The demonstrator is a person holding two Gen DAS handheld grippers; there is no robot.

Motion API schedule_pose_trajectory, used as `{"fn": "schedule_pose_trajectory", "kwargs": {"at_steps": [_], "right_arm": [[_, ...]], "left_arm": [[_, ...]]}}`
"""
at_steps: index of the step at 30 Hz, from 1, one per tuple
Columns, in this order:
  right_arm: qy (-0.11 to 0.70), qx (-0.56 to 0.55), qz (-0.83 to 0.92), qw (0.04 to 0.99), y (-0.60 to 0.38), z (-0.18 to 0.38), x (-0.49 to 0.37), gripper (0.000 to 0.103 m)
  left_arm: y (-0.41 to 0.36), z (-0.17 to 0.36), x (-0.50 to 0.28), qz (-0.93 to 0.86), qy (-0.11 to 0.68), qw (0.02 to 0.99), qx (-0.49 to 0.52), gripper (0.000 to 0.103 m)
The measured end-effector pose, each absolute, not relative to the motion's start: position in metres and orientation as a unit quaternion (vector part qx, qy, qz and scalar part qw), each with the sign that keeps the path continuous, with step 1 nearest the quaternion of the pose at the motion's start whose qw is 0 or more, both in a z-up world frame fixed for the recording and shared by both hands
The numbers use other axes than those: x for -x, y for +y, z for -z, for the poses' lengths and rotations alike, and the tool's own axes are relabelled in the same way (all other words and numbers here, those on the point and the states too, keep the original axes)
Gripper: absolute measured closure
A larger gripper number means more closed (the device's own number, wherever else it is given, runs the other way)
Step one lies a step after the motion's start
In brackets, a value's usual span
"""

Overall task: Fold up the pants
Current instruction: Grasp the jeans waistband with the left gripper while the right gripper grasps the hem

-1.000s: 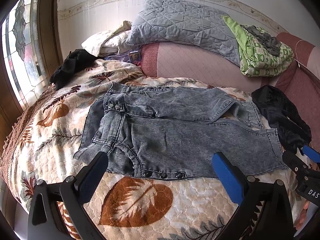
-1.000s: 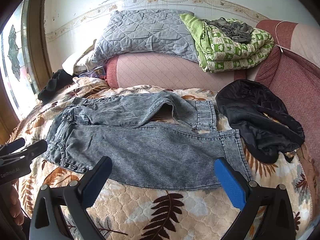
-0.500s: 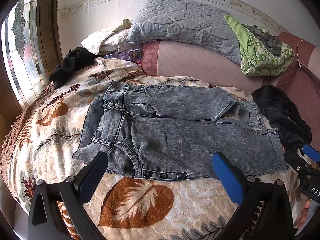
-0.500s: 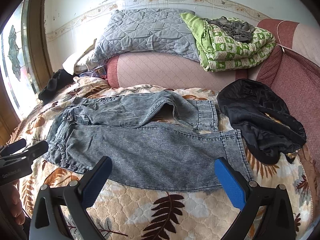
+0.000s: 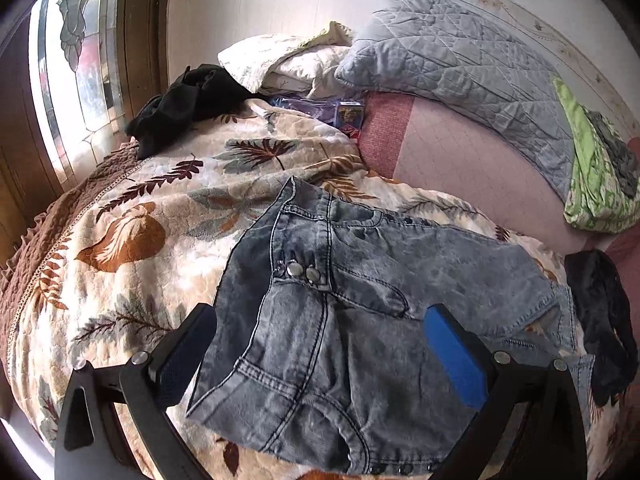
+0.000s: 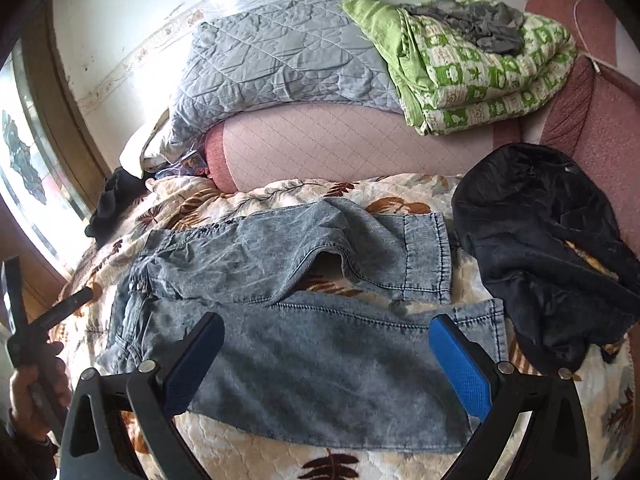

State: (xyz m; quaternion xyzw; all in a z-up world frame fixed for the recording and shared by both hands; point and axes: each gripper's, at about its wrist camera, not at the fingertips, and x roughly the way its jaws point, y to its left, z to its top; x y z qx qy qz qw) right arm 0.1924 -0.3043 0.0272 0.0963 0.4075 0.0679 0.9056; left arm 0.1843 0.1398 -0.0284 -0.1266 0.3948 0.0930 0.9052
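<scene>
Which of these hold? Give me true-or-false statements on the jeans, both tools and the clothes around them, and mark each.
1. The jeans lie spread flat on the bedspread. True.
2. The left tool is shut on the waistband. False: it is open and holds nothing.
3. A black garment lies beside the leg hems. True.
4. The right tool is open. True.
5. The jeans are already folded in half. False: both legs lie side by side, unfolded.
6. The green quilt lies on the jeans. False: it sits on the pink backrest, apart from them.
</scene>
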Motion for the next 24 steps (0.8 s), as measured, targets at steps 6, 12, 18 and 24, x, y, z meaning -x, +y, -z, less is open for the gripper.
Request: {"fn": "schedule_pose_trajectory", "kwargs": {"at_steps": [6, 12, 18, 24], "right_arm": [[0.495, -0.160, -0.045, 0.853, -0.355, 0.021, -0.299, 0.000], [0.545, -0.224, -0.036, 0.807, -0.404, 0.079, -0.363, 0.000], [0.571, -0.215, -0.023, 0.792, -0.418, 0.116, -0.380, 0.000], [0.570, -0.209, -0.032, 0.794, -0.413, 0.130, -0.383, 0.000]], "left_arm": [[0.160, 0.077, -0.257, -0.086, 0.454, 0.874, 0.150, 0.000], [0.165, 0.106, -0.286, -0.056, 0.475, 0.862, 0.168, 0.000], [0.173, 0.112, -0.300, -0.064, 0.470, 0.860, 0.190, 0.000], [0.167, 0.110, -0.319, -0.073, 0.479, 0.864, 0.140, 0.000]]}}
